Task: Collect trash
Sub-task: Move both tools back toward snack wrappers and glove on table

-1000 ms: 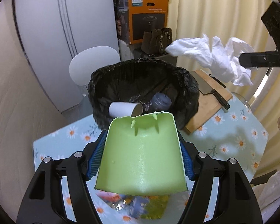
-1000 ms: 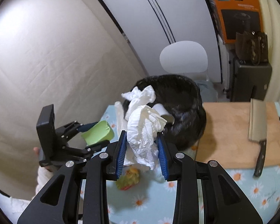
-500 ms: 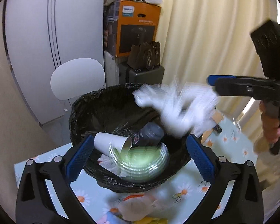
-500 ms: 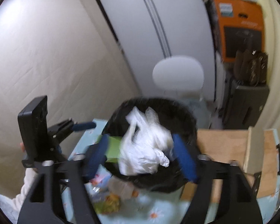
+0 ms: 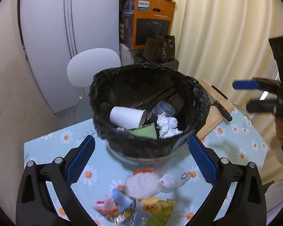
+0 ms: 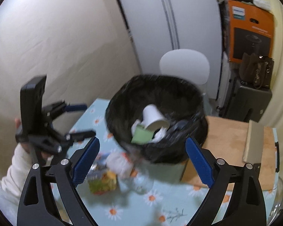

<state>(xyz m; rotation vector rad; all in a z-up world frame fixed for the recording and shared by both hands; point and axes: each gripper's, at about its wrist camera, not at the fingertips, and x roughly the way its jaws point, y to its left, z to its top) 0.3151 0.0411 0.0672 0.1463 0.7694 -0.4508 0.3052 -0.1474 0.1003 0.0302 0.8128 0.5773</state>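
Both grippers, left (image 5: 140,160) and right (image 6: 142,161), hold their jaws wide apart and empty. The crumpled tissue (image 5: 168,125), green cup (image 5: 144,131) and white cup (image 5: 127,116) lie inside the black-lined bin (image 5: 198,101) on the worktop (image 5: 47,145).

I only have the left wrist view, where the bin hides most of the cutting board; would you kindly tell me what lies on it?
Observer: A cleaver lies flat on the cutting board, its broad blade in plain sight.
Operator: Thank you. Seen from outside, does my left hand-held gripper look empty?
Observer: Yes, the right wrist view shows the left hand-held gripper open, with nothing between its fingers.
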